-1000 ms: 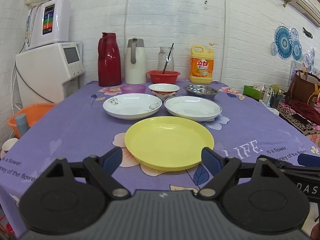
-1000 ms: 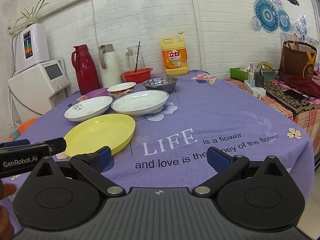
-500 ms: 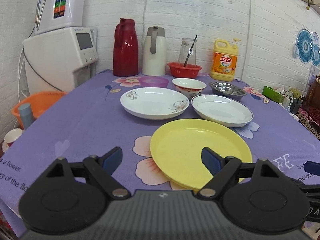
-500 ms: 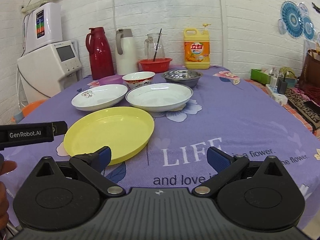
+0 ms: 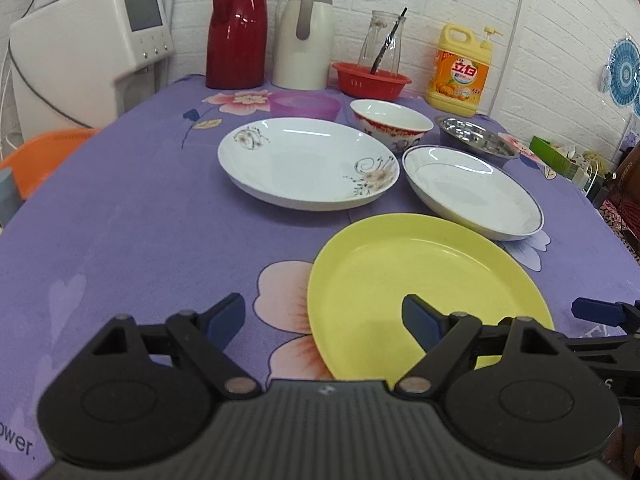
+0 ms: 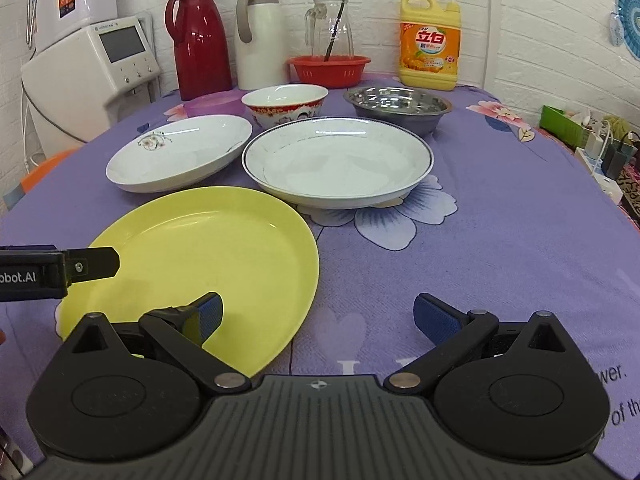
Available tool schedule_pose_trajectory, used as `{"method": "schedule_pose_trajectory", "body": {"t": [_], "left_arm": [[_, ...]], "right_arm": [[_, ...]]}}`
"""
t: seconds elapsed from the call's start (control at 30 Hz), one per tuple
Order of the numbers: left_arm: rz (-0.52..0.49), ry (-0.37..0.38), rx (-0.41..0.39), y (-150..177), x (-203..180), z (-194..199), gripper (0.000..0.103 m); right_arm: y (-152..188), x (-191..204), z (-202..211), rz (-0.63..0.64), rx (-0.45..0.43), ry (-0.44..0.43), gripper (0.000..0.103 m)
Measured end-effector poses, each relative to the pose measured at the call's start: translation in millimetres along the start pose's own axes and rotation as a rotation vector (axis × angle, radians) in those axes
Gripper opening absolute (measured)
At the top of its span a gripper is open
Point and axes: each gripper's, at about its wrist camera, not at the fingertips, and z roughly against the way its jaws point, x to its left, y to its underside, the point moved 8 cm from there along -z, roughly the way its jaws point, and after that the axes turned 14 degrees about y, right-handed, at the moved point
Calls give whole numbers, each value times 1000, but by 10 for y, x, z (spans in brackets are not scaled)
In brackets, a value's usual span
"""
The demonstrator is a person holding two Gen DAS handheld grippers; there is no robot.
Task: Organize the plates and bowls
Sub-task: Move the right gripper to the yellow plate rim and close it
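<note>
A yellow plate [image 5: 424,280] [image 6: 208,248] lies nearest on the purple tablecloth. Behind it sit a white floral plate [image 5: 308,162] [image 6: 180,152] and a blue-rimmed white plate [image 5: 472,190] [image 6: 338,160]. Further back are a red-patterned bowl [image 5: 390,122] [image 6: 286,104], a steel bowl [image 5: 474,140] [image 6: 396,106] and a purple bowl [image 5: 304,105] [image 6: 214,105]. My left gripper [image 5: 324,318] is open and empty, straddling the yellow plate's left rim. My right gripper [image 6: 318,316] is open and empty, straddling its right rim.
Along the back wall stand a red thermos [image 5: 237,26], a white thermos [image 5: 306,34], a red basket [image 5: 370,80] with a glass jar, and a yellow detergent bottle [image 5: 460,70]. A white appliance [image 5: 92,52] stands at the left. Clutter lies on a side table [image 6: 600,148] at the right.
Both grippers have moved forward and lower toward the yellow plate, which now looms larger. The left one has also shifted left. Both stay open.
</note>
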Motion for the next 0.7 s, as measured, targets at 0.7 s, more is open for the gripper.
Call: {"method": "schedule_pose_trajectory", "body": {"t": [0.7], "left_arm": [[-29, 81, 69, -47, -11, -218, 87]], "right_arm": [[-82, 108, -91, 60, -3, -109, 103]]}}
